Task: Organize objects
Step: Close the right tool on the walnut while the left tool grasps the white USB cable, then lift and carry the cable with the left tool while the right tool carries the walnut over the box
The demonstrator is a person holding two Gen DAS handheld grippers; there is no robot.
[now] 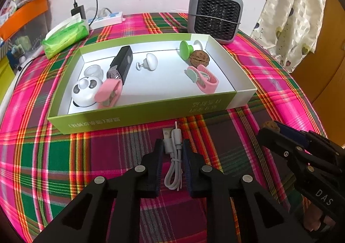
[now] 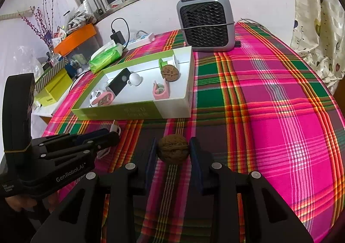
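Most items already lie in the green box (image 1: 138, 113). The left gripper (image 1: 172, 148) pinches the white USB cable (image 1: 173, 163); the right gripper (image 2: 172, 150) pinches a walnut (image 2: 172, 149). Both remain unboxed.

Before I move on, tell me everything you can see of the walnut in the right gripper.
The walnut is brown, roundish and wrinkled, with a seam running across its hard-looking shell; it appears whole. It sits between the tips of the right gripper, whose jaws press it from both sides. Below it lies the plaid tablecloth; whether it rests on the cloth or is lifted cannot be told. It is in front of the green box, outside it.
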